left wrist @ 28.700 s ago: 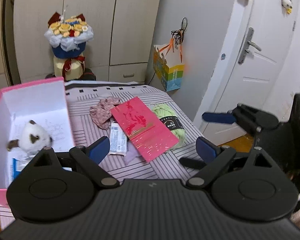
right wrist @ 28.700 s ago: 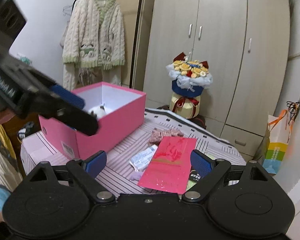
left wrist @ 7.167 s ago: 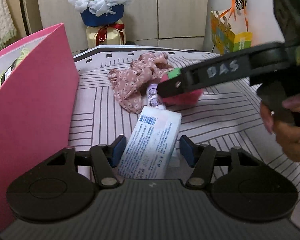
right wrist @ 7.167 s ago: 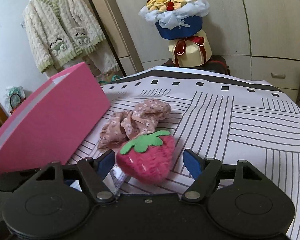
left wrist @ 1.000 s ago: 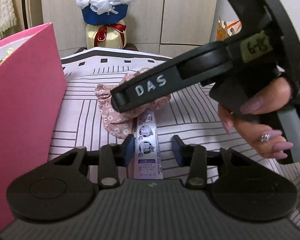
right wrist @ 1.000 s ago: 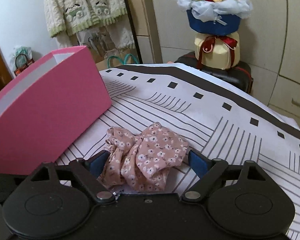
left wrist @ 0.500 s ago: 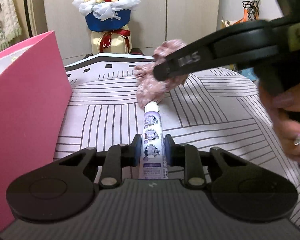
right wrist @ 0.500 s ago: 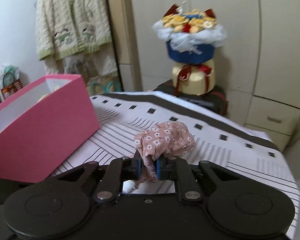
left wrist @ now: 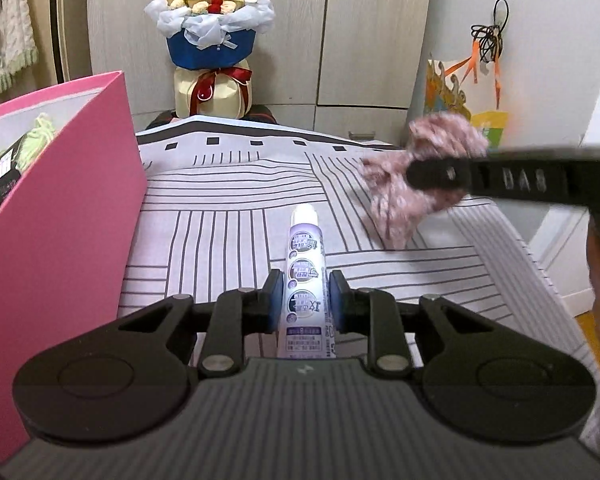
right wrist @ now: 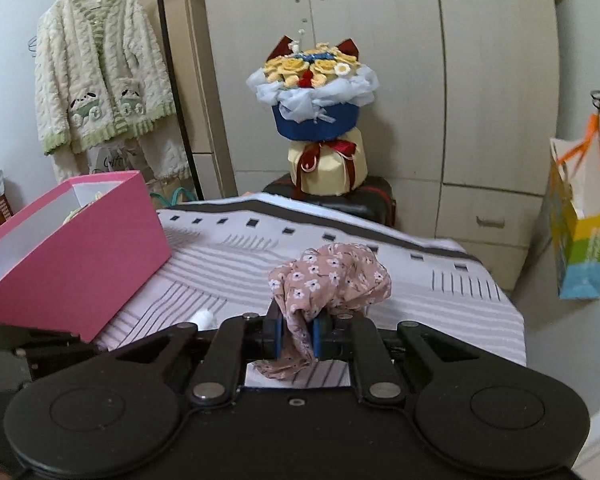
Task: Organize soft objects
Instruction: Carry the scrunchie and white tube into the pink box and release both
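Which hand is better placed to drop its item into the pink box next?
Left: its tongs grip the tube right beside the pink box. The right tongs hold the floral cloth farther away.

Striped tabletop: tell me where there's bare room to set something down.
Free: the striped cloth between the pink box and the tube, and the far strip toward the bouquet. Crowded: the near middle, where the left gripper clamps the tube, and the right side, where the right gripper carries the floral scrunchie.
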`<act>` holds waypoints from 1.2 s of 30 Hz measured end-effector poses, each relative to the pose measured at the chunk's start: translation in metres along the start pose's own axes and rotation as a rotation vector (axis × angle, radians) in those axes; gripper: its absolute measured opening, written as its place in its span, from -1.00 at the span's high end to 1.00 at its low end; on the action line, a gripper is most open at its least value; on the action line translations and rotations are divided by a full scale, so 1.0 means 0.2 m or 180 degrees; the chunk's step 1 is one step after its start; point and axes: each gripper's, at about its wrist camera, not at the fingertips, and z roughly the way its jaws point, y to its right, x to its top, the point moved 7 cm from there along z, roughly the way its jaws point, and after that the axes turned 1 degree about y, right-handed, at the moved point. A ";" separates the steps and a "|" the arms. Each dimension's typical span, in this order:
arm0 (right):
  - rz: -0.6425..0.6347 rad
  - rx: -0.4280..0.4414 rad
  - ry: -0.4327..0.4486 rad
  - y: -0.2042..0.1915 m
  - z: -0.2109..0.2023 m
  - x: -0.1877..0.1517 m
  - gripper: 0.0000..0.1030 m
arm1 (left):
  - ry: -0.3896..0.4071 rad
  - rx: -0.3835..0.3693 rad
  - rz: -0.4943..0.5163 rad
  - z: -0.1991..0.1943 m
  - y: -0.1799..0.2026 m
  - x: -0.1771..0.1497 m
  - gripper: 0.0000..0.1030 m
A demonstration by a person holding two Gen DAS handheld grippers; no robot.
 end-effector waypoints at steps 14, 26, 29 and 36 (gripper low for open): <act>-0.0048 0.0044 -0.0072 -0.19 -0.28 -0.23 0.70 | -0.0020 -0.0317 -0.0033 -0.33 0.01 -0.06 0.55; -0.0299 0.0223 -0.0320 -0.47 -0.51 -0.42 0.69 | -0.0153 -0.0529 -0.0006 -0.62 -0.07 -0.21 0.55; -0.0359 0.0257 -0.0409 -0.55 -0.55 -0.49 0.69 | -0.0231 -0.0519 -0.0028 -0.66 -0.11 -0.27 0.55; -0.0292 0.0464 -0.0430 -0.74 -0.66 -0.48 0.69 | -0.0173 -0.0688 -0.0092 -0.88 -0.19 -0.31 0.55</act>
